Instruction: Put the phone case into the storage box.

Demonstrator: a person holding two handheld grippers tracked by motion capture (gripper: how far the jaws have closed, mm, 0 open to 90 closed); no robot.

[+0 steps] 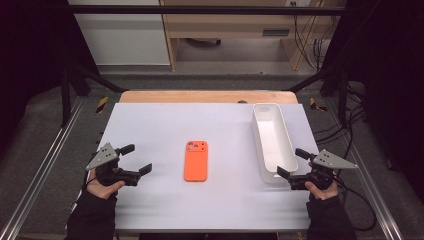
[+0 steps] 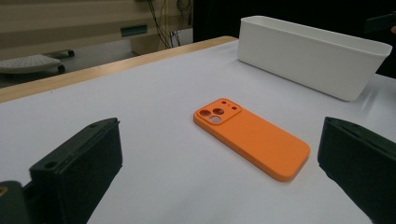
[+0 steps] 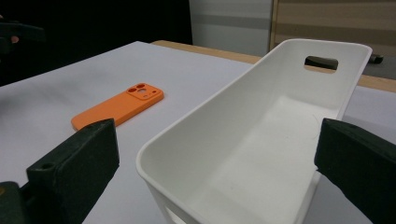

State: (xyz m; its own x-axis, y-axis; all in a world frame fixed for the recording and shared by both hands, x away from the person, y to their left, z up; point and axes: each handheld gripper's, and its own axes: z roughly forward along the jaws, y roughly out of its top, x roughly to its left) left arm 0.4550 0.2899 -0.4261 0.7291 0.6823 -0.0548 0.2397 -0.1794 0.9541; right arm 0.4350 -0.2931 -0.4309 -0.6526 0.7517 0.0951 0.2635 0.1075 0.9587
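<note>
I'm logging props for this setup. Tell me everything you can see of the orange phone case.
The orange phone case is a matte, rubbery-looking shell with rounded corners. It lies flat on the white table with its back up. A raised square camera block with round cutouts sits at its far end. It rests near the table's middle, to the left of the white bin and well apart from it. Nothing but the table touches it.

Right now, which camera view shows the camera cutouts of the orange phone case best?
The left gripper view: the orange phone case lies close, its cutouts clear. The high view shows it whole but small; the right gripper view shows it farther off, partly behind a jaw.
</note>
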